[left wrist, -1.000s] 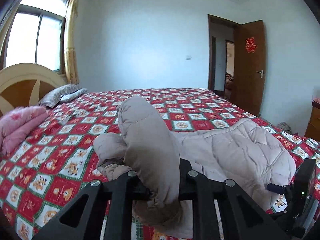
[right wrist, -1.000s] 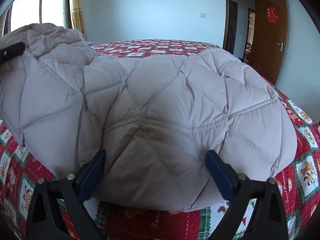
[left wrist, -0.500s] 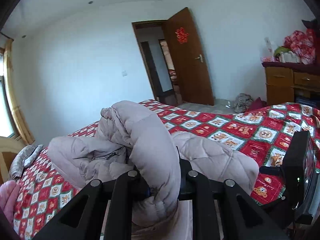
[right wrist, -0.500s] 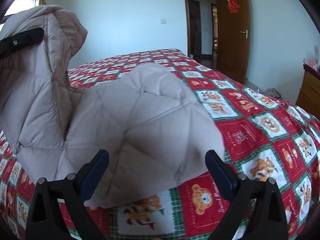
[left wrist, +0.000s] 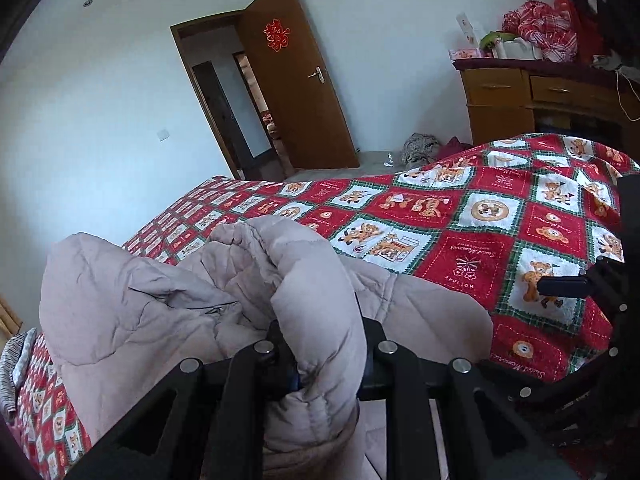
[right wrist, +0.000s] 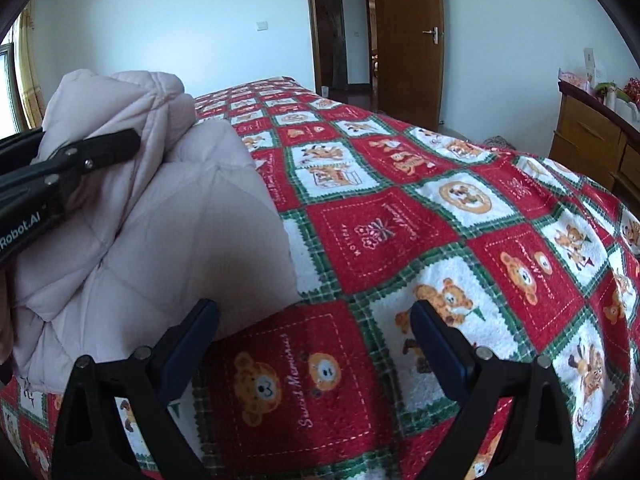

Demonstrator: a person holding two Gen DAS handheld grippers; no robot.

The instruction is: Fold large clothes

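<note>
A pale beige quilted down jacket (left wrist: 132,312) lies bunched on the red patchwork bedspread (left wrist: 472,232). My left gripper (left wrist: 324,364) is shut on a thick fold of the jacket, which drapes over its fingers and hides the tips. In the right wrist view the jacket (right wrist: 168,232) sits at the left, with the left gripper (right wrist: 80,160) clamped on its raised part. My right gripper (right wrist: 316,336) is open and empty, low over the bedspread (right wrist: 440,240) just right of the jacket's edge. The right gripper's body shows at the right edge of the left wrist view (left wrist: 592,292).
A wooden dresser (left wrist: 536,96) with bags on top stands at the right. An open brown door (left wrist: 296,80) is at the back. Clothes (left wrist: 420,148) lie on the floor by the door. A grey pillow (left wrist: 12,364) is at far left.
The left gripper has swung the held jacket fold to the left and the views have turned right. The jacket has slid out from between the right gripper's open fingers, which now frame bare bedspread.
</note>
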